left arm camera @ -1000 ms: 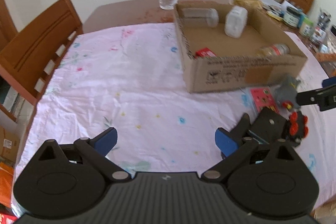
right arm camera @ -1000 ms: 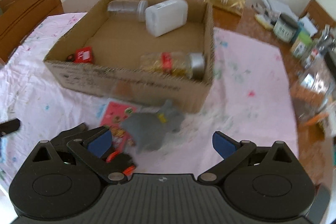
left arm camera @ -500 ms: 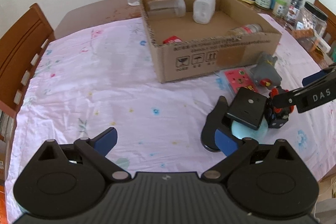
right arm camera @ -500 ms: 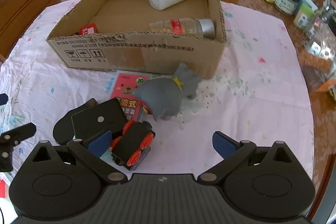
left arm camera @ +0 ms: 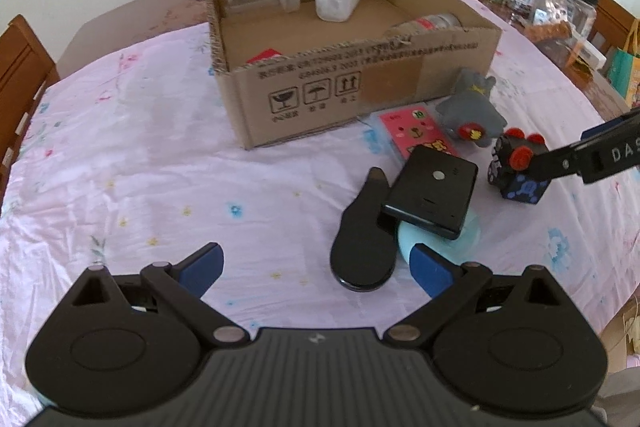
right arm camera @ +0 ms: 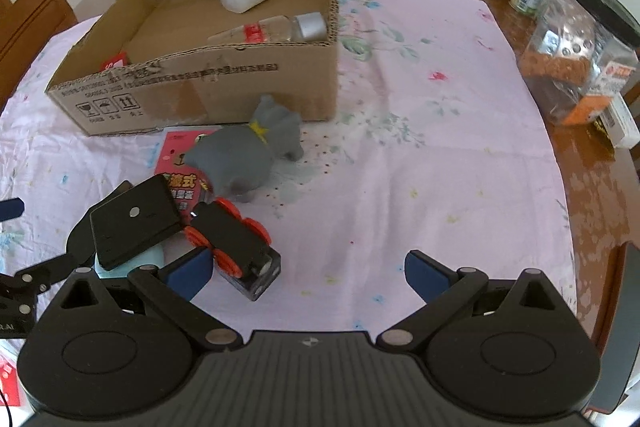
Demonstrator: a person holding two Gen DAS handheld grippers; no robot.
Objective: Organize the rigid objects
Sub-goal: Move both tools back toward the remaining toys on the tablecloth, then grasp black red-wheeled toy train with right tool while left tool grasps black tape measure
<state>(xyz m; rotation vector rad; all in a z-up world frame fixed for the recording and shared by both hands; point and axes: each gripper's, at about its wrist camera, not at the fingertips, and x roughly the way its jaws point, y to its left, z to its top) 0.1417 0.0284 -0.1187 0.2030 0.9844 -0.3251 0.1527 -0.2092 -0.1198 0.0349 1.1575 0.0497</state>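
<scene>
Just in front of the cardboard box point(right arm camera: 208, 95), loose items wait on the worktop point(right arm camera: 400, 163): a black toy train point(right arm camera: 236, 247) beside the released right claw point(right arm camera: 308, 275), crowded by a grey toy animal point(right arm camera: 248, 155) and black case point(right arm camera: 134, 225). The left claw point(left arm camera: 316, 267) hangs spread, empty, near a black oval piece point(left arm camera: 362, 239).
</scene>
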